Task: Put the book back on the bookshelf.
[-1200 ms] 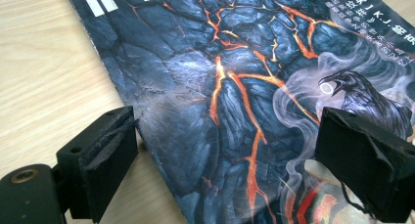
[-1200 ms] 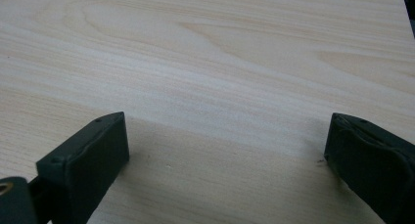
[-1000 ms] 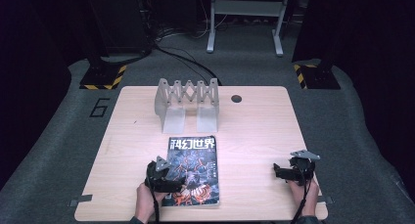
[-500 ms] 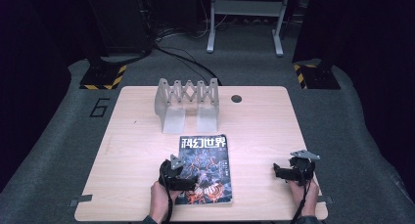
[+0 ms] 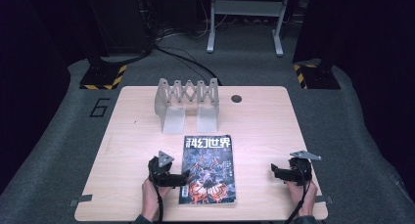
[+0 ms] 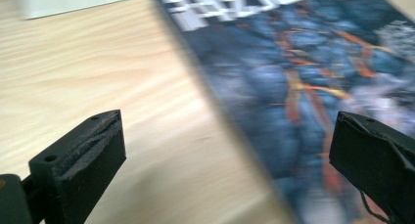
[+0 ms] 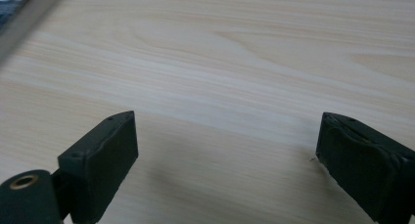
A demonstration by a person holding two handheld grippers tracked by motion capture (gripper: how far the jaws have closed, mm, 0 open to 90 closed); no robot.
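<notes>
Magazine (image 5: 209, 169) has slid right toward table centre since a second ago, left gripper (image 5: 182, 176) tracking with it at its 9 o'clock edge, jaws wide apart, straddling that edge with nothing clamped; likely lining it up below the grey rack (image 5: 187, 102) at 12 o'clock. Right gripper (image 5: 275, 171) unmoved at 3 o'clock, jaws wide, empty over bare table (image 5: 264, 121)

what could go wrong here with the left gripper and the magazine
The left hand-held gripper is open at the edge of the flat magazine; closing may just shove it or crease the cover. A push toward the near table edge could slide it off. The right hand-held gripper rests apart, offering no support.
</notes>
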